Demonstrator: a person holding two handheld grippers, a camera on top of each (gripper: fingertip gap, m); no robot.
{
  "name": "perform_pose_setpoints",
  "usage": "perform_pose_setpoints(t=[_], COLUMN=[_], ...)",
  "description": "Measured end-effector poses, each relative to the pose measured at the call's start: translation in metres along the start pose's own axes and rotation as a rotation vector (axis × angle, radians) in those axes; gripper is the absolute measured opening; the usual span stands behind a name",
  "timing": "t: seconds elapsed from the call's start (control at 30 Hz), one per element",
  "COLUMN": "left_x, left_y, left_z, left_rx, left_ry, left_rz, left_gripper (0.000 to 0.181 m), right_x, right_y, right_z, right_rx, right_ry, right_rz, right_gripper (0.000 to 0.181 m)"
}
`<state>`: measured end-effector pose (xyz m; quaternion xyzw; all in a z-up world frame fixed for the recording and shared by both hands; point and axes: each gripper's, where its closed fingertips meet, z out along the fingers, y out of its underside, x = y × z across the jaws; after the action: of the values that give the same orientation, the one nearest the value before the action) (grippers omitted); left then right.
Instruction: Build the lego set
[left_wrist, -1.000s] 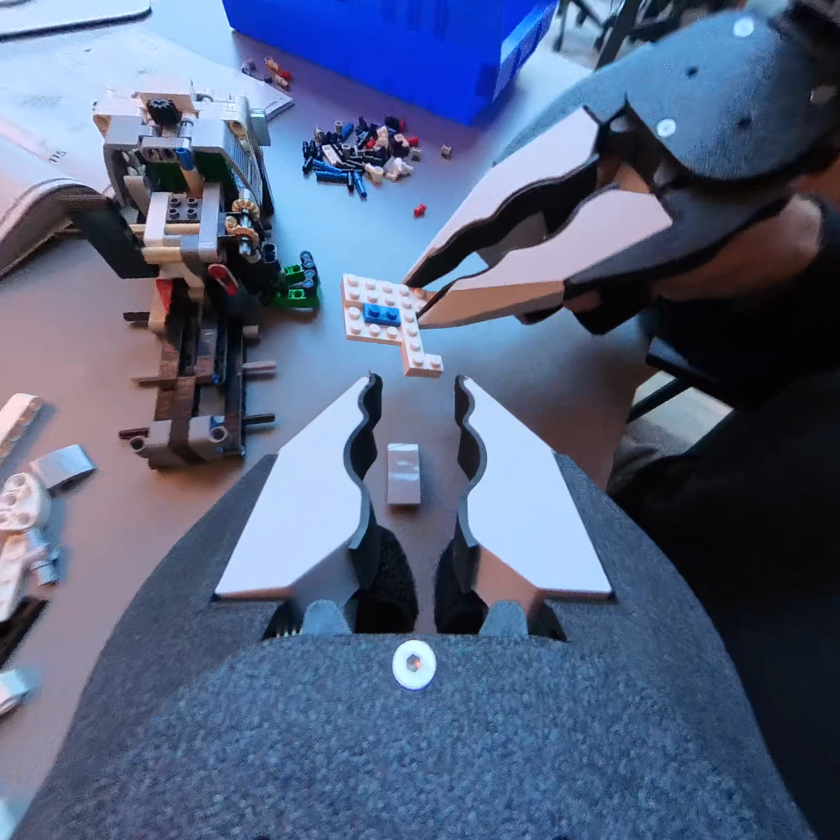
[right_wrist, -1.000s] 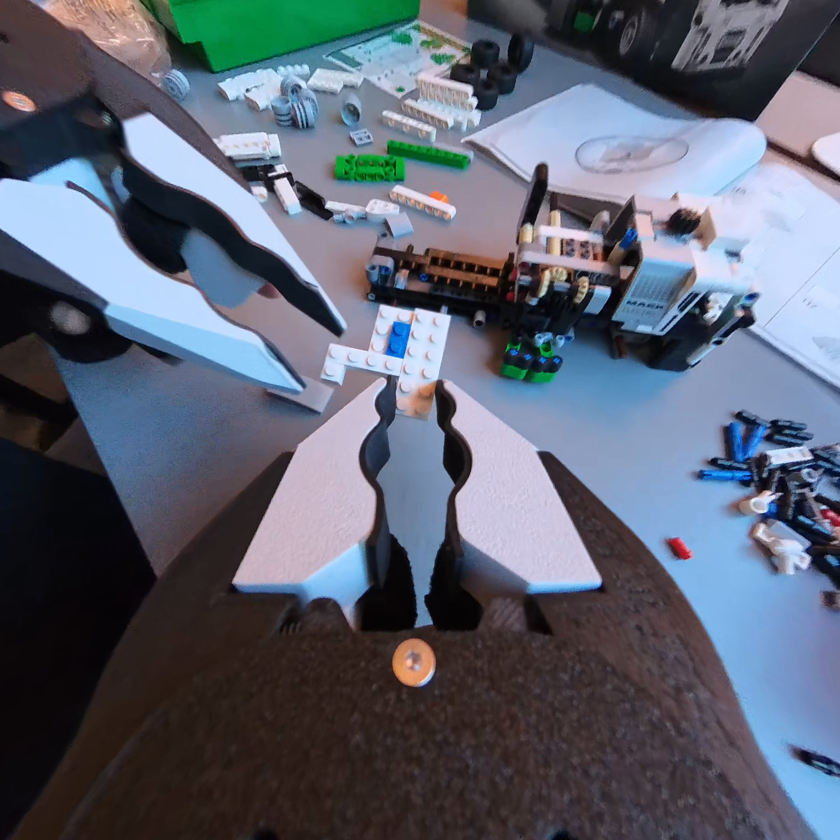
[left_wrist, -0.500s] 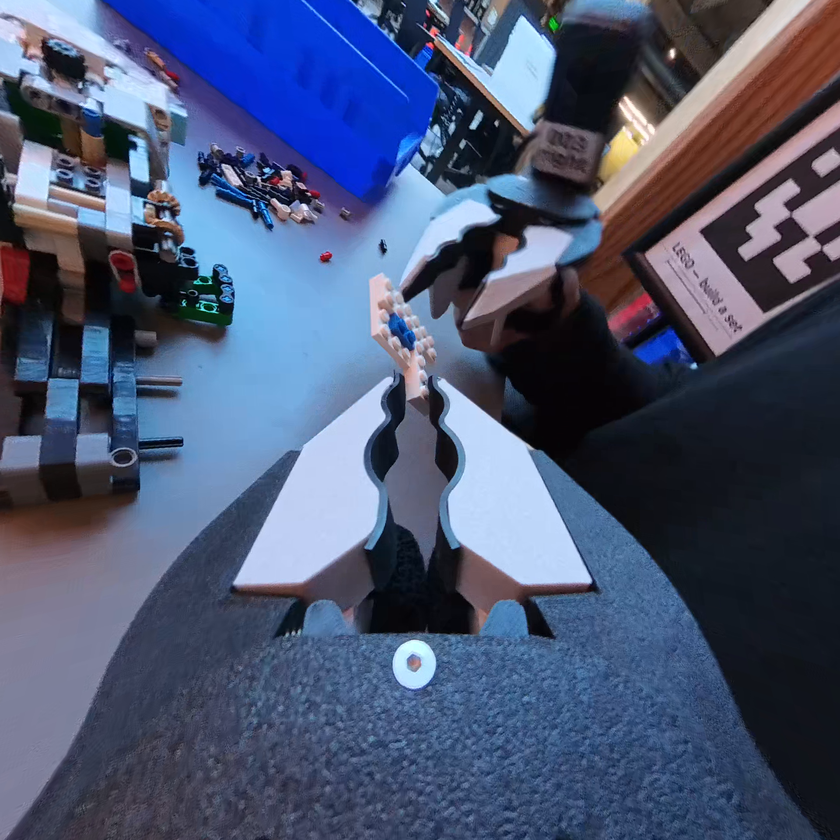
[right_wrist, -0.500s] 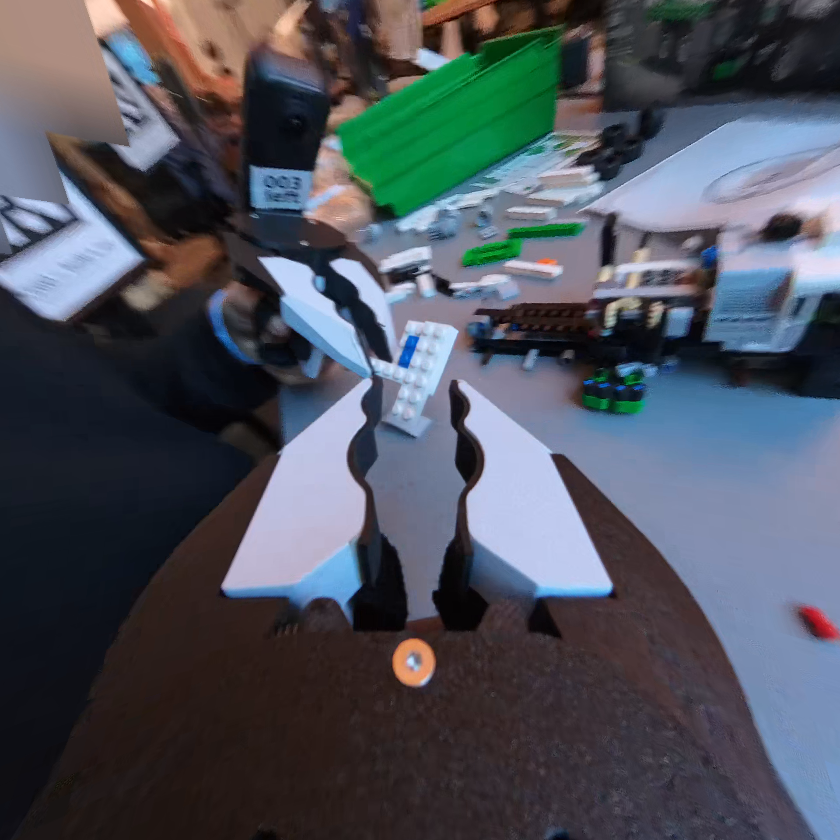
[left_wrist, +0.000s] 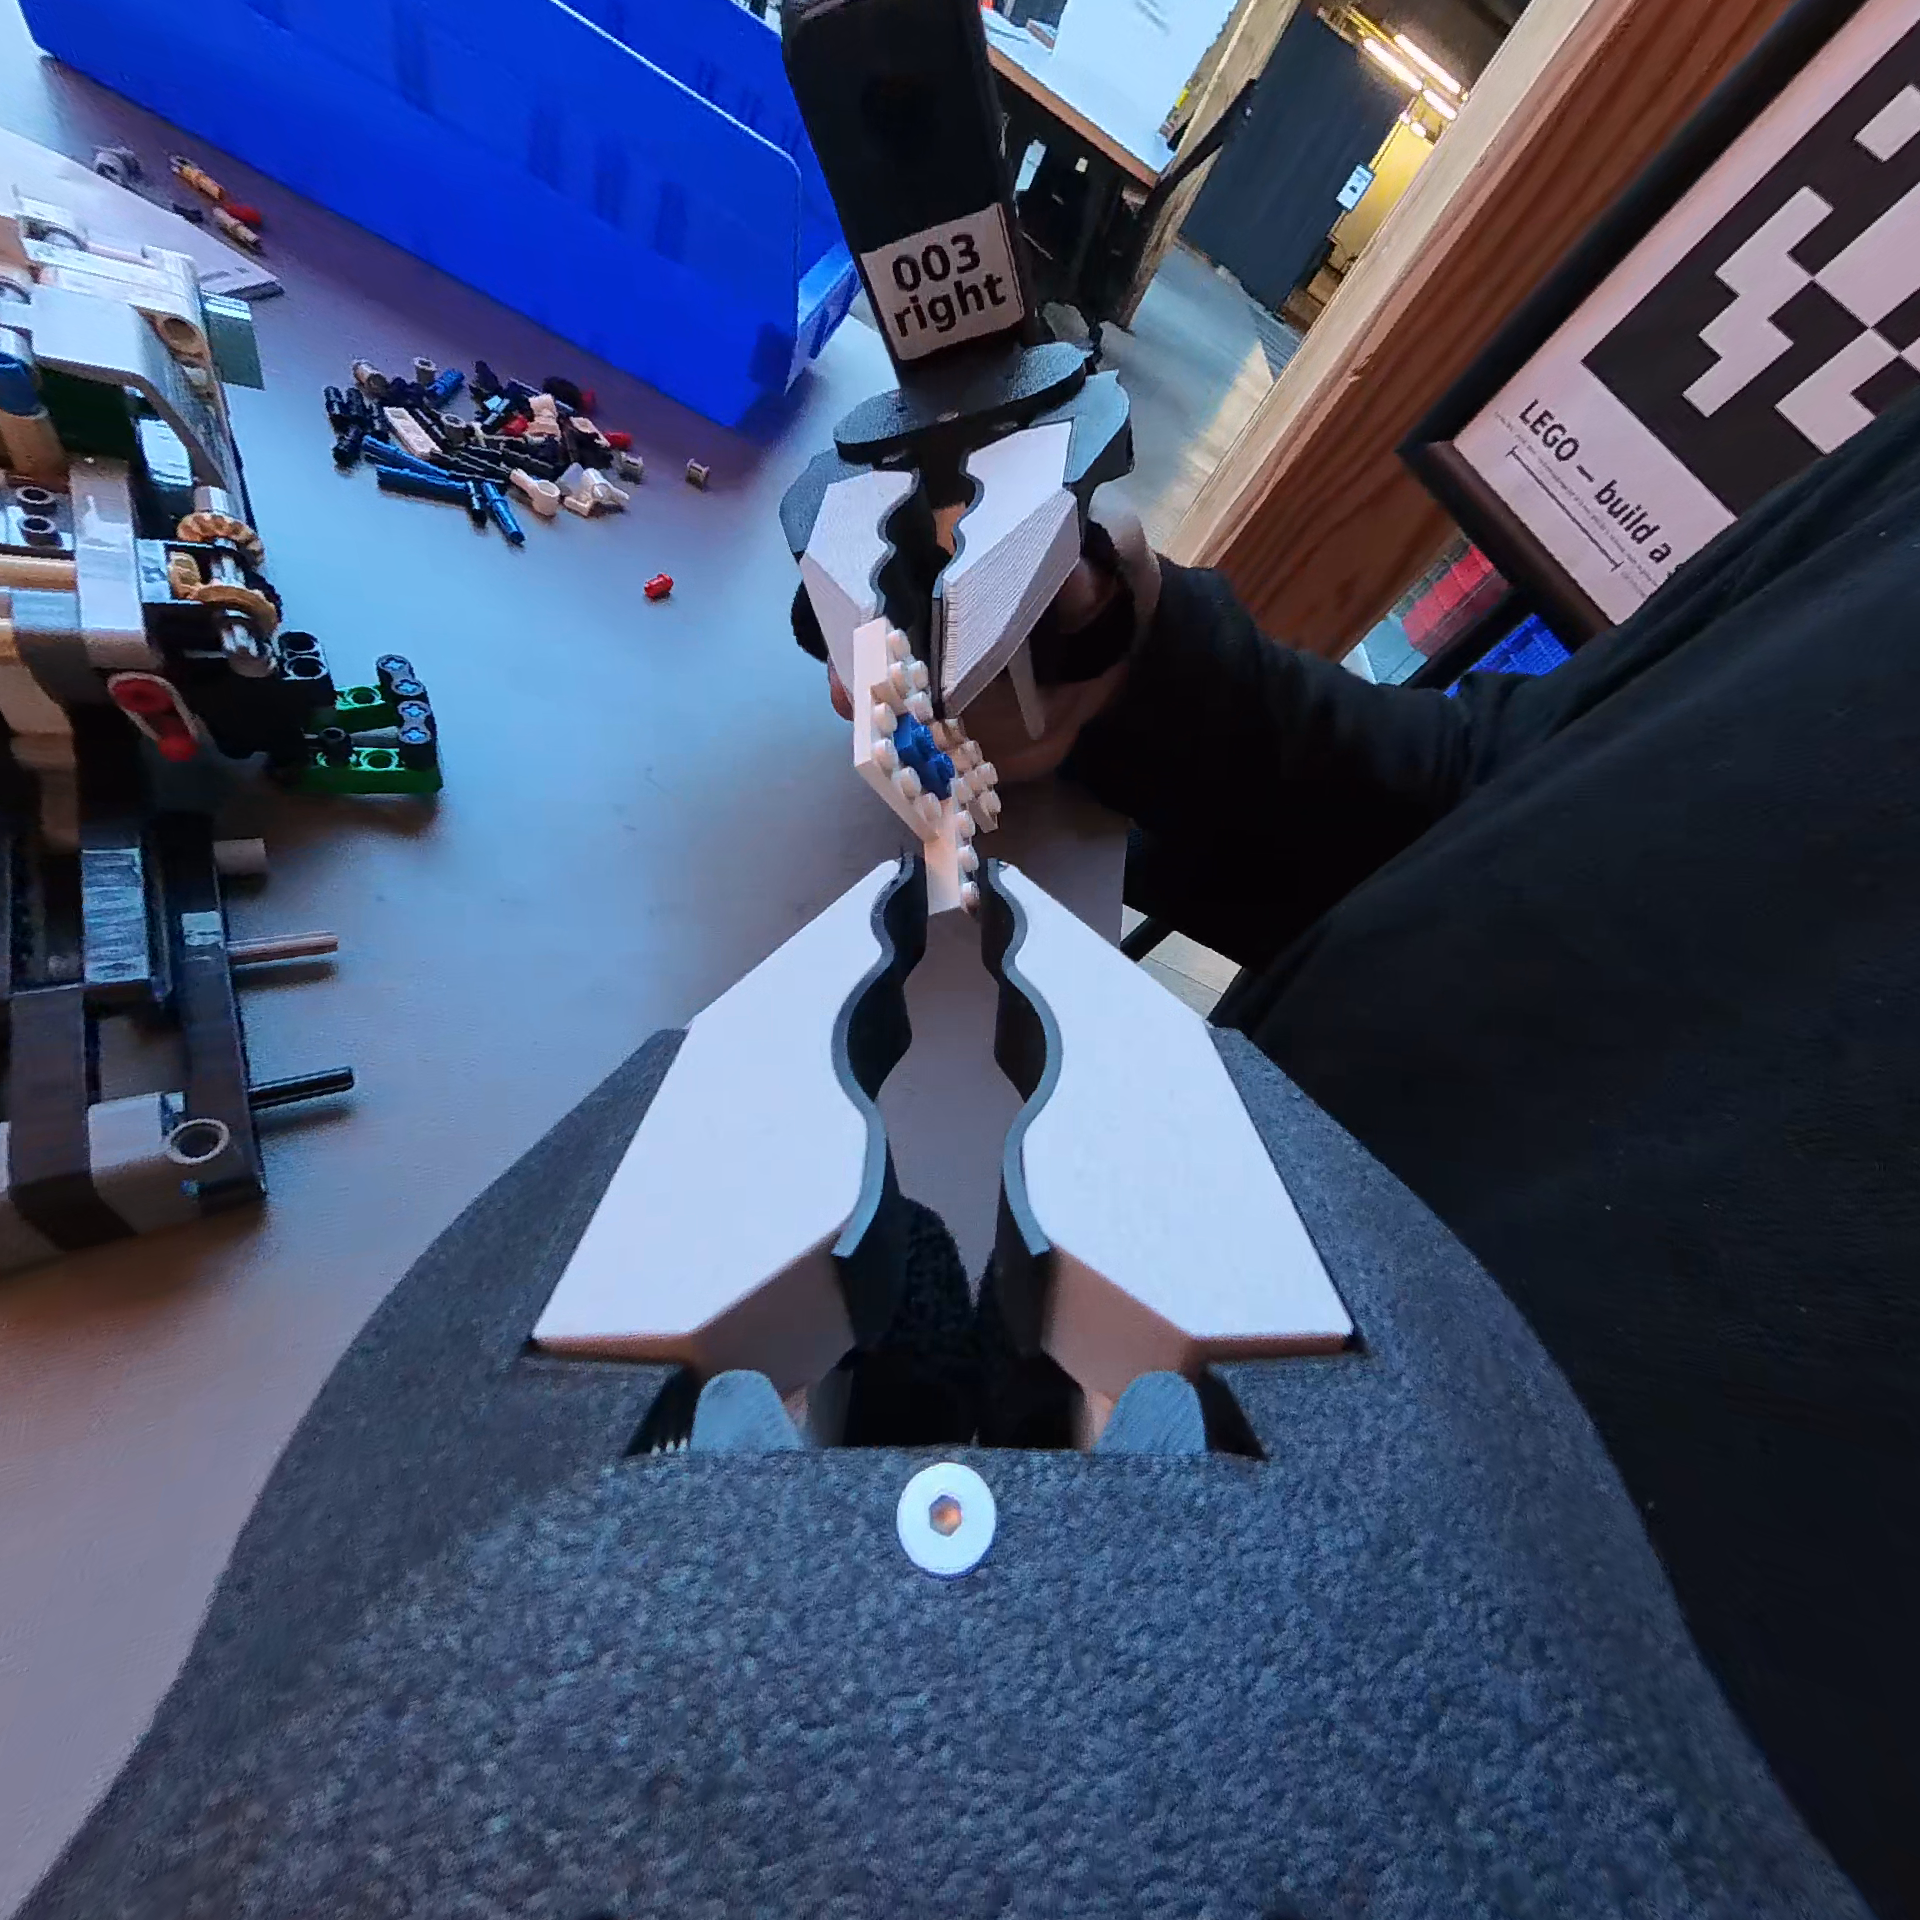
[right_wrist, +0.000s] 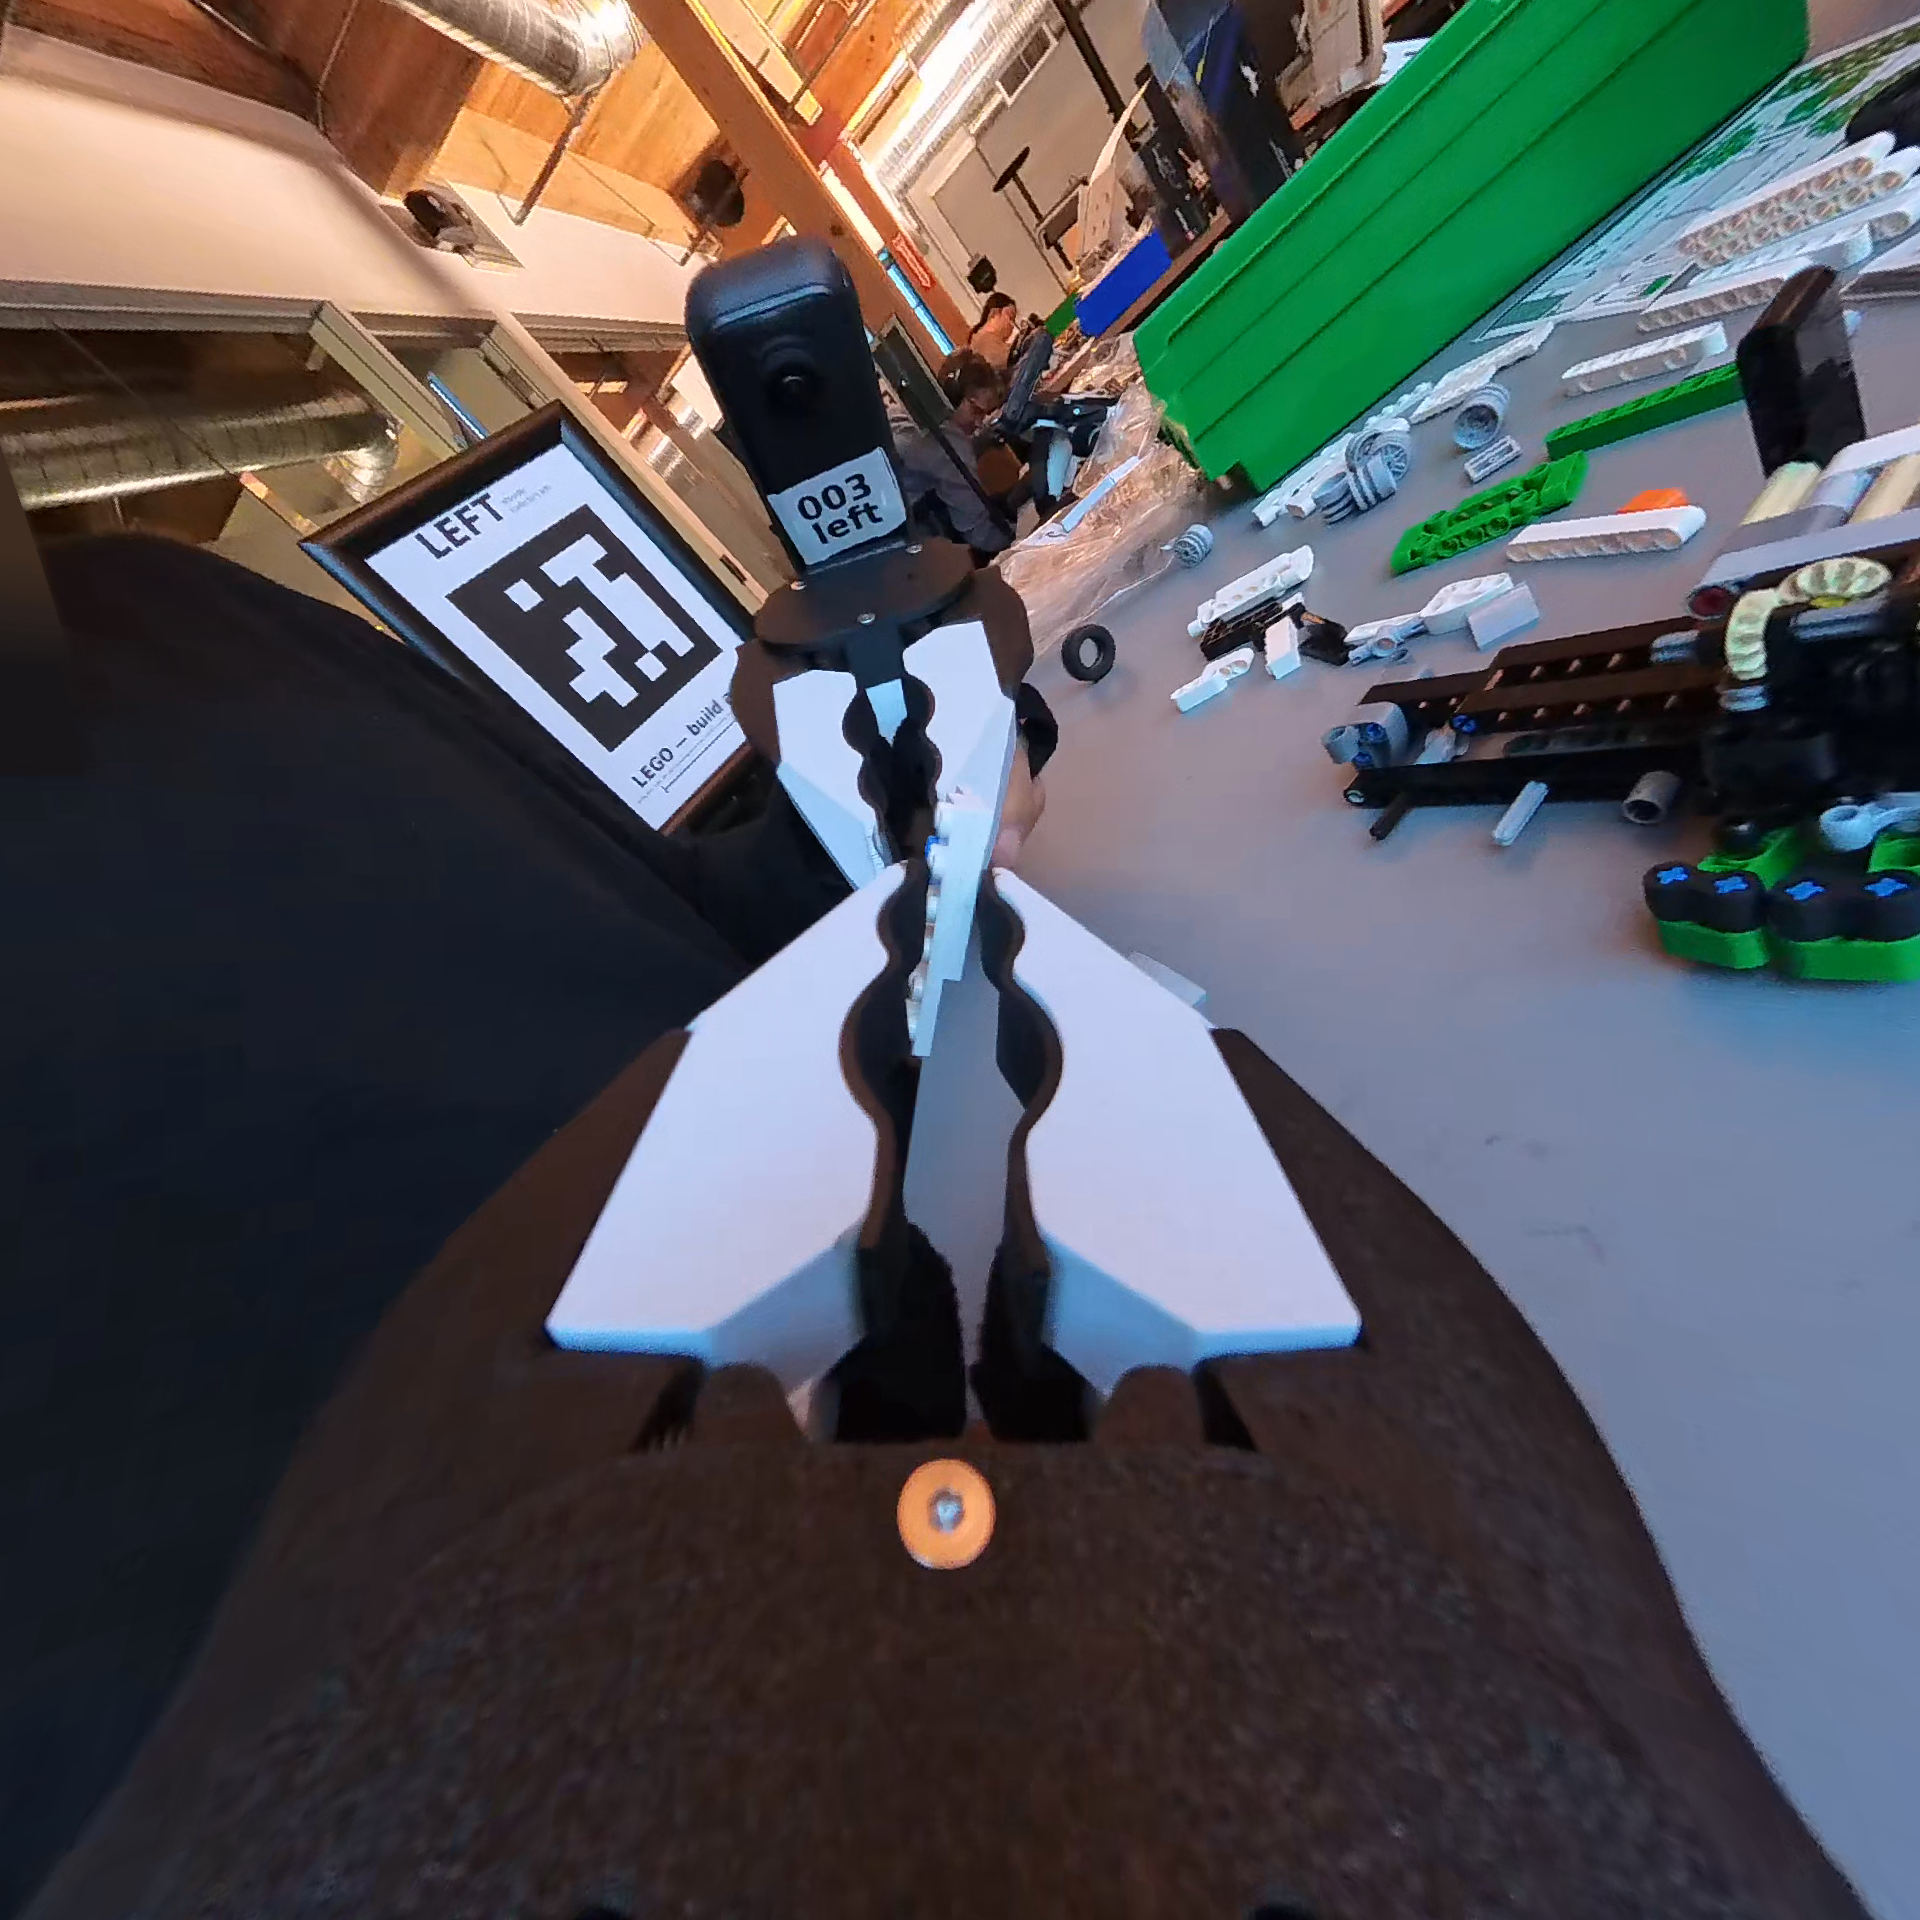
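1. White plate assembly, blue piece on its studs: held edge-on above the grey table.
2. Left gripper: clenched on its near end.
3. Right gripper: clamped on its far end.

White studded plate assembly with blue piece, on edge, above grey table.

A grey table filled the near ground. A wooden post rose at right, with a dark doorway far behind it. In the right wrist view, wooden ceiling beams and a metal duct ran overhead, lit by a strip of ceiling lights.
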<state>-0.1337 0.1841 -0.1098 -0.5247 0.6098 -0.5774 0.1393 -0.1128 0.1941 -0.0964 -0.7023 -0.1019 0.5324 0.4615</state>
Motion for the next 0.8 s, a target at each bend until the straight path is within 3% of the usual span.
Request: perform_pose_setpoints(t=[0.43, 0.53, 0.67, 0.8], left_x=[0.005, -0.011, -0.039, -0.045], left_y=[-0.001, 0.002, 0.036, 0.055], left_z=[0.002, -0.007, -0.02, -0.02], left_rx=[0.013, -0.001, -0.185, -0.276], left_ry=[-0.008, -0.156, -0.382, -0.469], left_rz=[0.041, 0.111, 0.2, 0.222], left_gripper=[0.008, 0.018, 0.03, 0.033], right_x=[-0.01, 0.0, 0.017, 0.021], right_y=[0.008, 0.003, 0.0, 0.001], right_z=[0.002, -0.002, -0.012, -0.012], right_rx=[-0.035, -0.005, 0.007, 0.005], right_ry=[-0.069, -0.008, 0.115, 0.138], right_rz=[-0.003, -0.013, -0.035, -0.03], right_gripper=[0.008, 0.007, 0.007, 0.007])
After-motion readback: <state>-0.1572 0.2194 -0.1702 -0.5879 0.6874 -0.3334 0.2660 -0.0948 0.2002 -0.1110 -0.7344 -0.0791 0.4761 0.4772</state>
